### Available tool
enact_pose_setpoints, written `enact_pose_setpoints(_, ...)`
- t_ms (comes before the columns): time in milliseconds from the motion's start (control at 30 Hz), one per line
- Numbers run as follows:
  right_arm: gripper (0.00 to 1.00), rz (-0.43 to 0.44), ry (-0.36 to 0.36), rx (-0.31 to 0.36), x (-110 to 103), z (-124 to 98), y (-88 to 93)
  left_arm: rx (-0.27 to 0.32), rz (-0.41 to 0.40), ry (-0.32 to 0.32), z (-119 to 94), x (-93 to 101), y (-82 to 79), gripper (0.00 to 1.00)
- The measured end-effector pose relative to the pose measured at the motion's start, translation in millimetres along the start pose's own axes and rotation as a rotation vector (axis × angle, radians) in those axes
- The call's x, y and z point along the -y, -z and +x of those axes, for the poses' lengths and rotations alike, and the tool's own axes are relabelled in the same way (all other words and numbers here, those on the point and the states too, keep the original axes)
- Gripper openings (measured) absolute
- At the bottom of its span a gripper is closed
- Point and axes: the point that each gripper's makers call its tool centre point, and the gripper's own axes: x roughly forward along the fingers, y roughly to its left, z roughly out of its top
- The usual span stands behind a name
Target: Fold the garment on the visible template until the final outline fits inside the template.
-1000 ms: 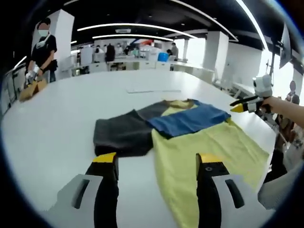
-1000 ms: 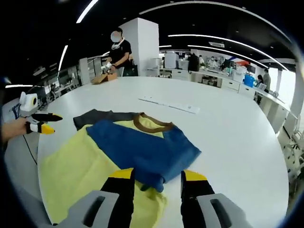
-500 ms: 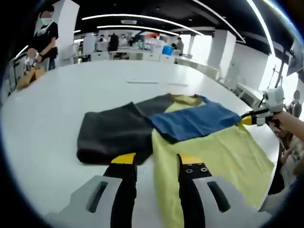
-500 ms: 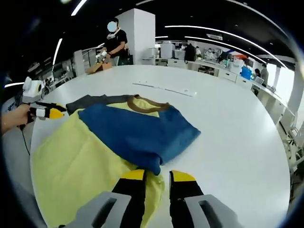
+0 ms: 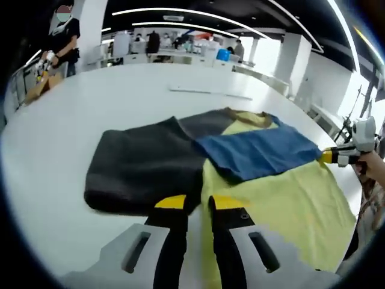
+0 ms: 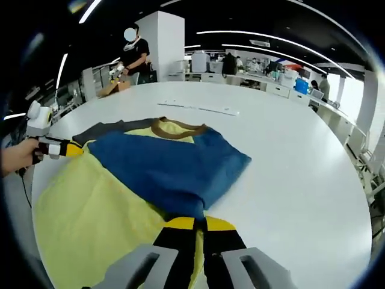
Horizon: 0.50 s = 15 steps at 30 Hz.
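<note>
— Where was the garment?

— The yellow, blue and dark grey colour-block cloth garment [image 5: 240, 162] lay spread flat on the broad white round-edged bench [image 5: 90, 114], its brown-trimmed neck toward the far side. In the left gripper view the dark grey sleeve [image 5: 141, 171] reached out to the left, and the blue sleeve [image 5: 258, 153] lay folded across the yellow body.

— And the left tongs?

— The left tongs [image 5: 197, 203] sat low at the near edge of the garment, where grey met yellow. The black, yellow-tipped jaws were nearly together, with only a thin gap; whether cloth sat between them, I could not tell.

— The right tongs?

— In the right gripper view the right tongs [image 6: 198, 224] were at the near corner of the folded blue sleeve [image 6: 168, 168], the jaws drawn close around the cloth edge, seemingly pinching it. The other tongs showed at the far left of that view, held by a hand [image 6: 15, 158] at the garment's edge.

— Anything else about?

— A pale thin strip [image 6: 198, 109] lay on the bench beyond the garment, and a person in a black top [image 6: 137, 55] stood at the far side.
</note>
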Motion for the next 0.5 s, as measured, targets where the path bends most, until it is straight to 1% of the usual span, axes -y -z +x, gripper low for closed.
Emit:
enact_pose_setpoints(67, 0.0, 0.005, 0.023, -0.005, 3.4, 0.1, 1.3, -0.004, 0.007, -0.02, 0.4, -2.7, 0.1, 0.03)
enact_pose_setpoints(100, 0.0, 0.003, 0.029, -0.009, 4.7, 0.2, 1.9, -0.001, 0.004, -0.016, 0.9, -2.1, -0.5, 0.0)
enact_pose_setpoints(167, 0.0, 0.001, 0.066, -0.016, 12.3, -1.2, 3.3, 0.002, -0.014, -0.022, 1.5, -1.9, -1.0, 0.0)
enact_pose_setpoints(267, 0.0, 0.003, 0.087, -0.02, 21.1, -2.8, 4.8, 0.003, -0.018, -0.032, 2.2, -1.9, -1.6, 0.0)
enact_pose_setpoints(367, 0.0, 0.022, 0.077, -0.026, 24.0, -3.3, 5.4, 0.005, -0.038, -0.03, 2.2, -2.1, -1.8, 0.0)
enact_pose_setpoints(500, 0.0, 0.013, 0.074, -0.031, 20.1, -3.0, 6.5, 0.002, -0.048, -0.033, 2.0, -2.1, -1.7, 0.0)
